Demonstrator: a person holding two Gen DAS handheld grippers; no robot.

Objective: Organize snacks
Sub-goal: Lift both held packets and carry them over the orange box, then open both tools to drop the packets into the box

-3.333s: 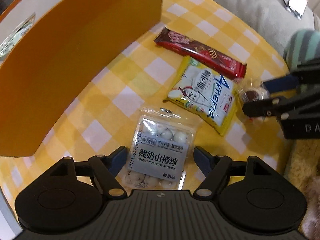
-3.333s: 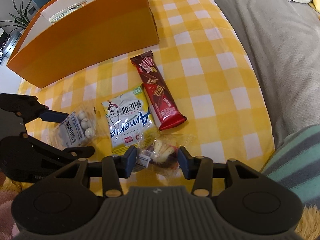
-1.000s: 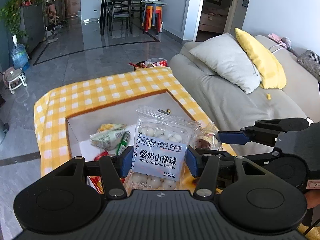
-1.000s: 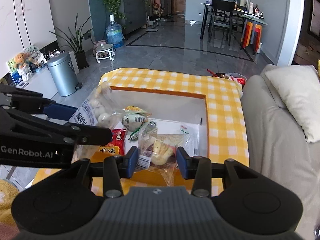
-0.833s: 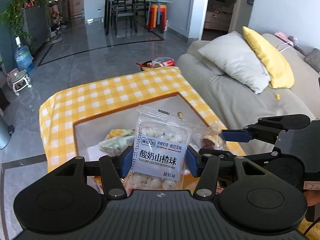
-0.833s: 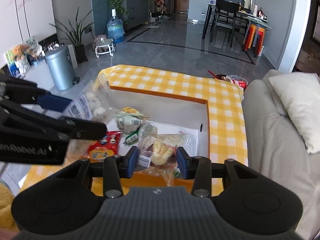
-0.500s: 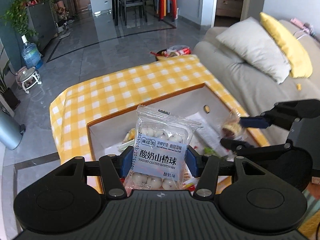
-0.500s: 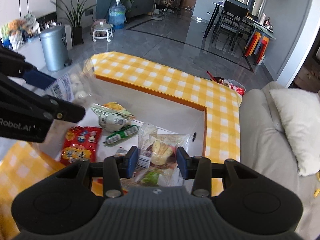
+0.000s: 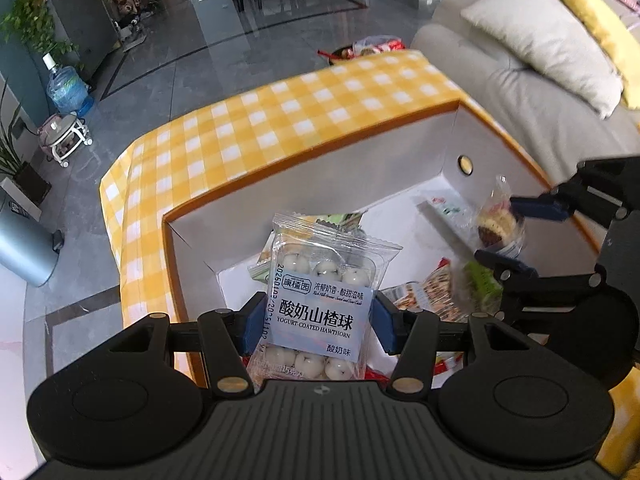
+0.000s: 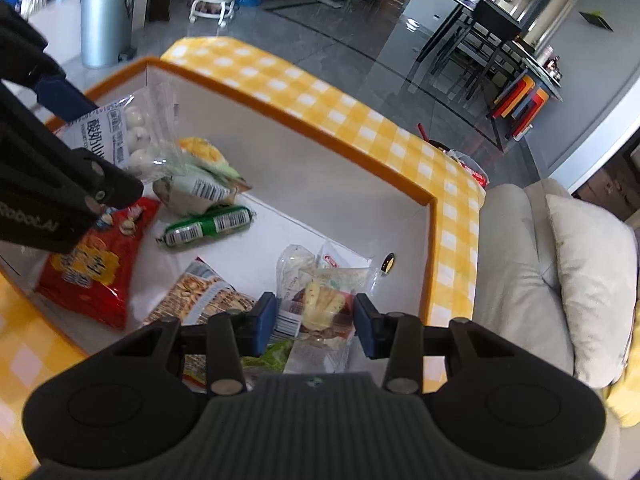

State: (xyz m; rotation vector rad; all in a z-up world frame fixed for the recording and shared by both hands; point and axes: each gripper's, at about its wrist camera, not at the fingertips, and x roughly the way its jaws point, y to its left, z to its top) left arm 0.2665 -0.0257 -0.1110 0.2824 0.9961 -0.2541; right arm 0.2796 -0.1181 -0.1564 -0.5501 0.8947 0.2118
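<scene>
My left gripper (image 9: 316, 326) is shut on a clear pack of yogurt-coated hawthorn balls (image 9: 320, 300) and holds it above the near left corner of the orange-rimmed white box (image 9: 320, 168). The pack also shows in the right wrist view (image 10: 120, 132). My right gripper (image 10: 314, 322) is shut on a clear-wrapped small cake (image 10: 320, 304) and holds it over the box's right side. That cake also shows in the left wrist view (image 9: 498, 226). The box (image 10: 304, 128) holds several snack packs.
Inside the box lie a red chip bag (image 10: 88, 264), a green sausage stick (image 10: 208, 228), a pale green pack (image 10: 200, 180) and a cracker pack (image 10: 204, 300). The box stands on a yellow checked cloth (image 9: 256, 132). A grey sofa (image 9: 520, 76) is to the right.
Both grippers have moved forward and down over the open box, each still holding its snack. The box interior now fills more of both views.
</scene>
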